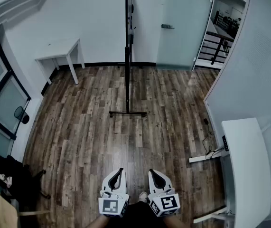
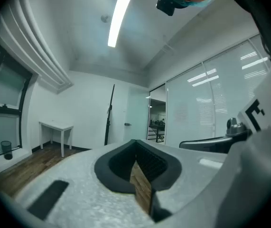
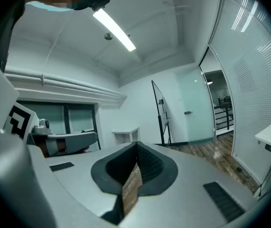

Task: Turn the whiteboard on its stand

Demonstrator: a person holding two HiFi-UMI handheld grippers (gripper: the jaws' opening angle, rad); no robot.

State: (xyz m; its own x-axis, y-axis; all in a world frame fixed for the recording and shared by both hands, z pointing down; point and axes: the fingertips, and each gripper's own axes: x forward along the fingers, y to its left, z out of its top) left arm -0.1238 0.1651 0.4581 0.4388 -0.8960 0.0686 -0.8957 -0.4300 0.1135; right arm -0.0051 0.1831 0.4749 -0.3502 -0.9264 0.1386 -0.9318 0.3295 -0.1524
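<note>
The whiteboard (image 1: 127, 13) stands edge-on at the far side of the room, a thin dark line on a black post (image 1: 126, 75) with a floor bar base (image 1: 127, 113). It is also in the left gripper view as a dark tilted whiteboard edge (image 2: 110, 113), and in the right gripper view as a whiteboard (image 3: 160, 110) seen at a slant. My left gripper (image 1: 121, 171) and right gripper (image 1: 151, 172) are side by side at the bottom, far from the stand. Both point toward it. Each has its jaw tips together, the left gripper (image 2: 135, 141) and right gripper (image 3: 136, 144) holding nothing.
A small white table (image 1: 59, 49) stands against the far wall, left of the stand. A glass door (image 1: 178, 27) is behind on the right. A white desk (image 1: 244, 165) and a floor cable (image 1: 206, 141) lie to the right. Windows and a chair (image 1: 2, 208) are at the left.
</note>
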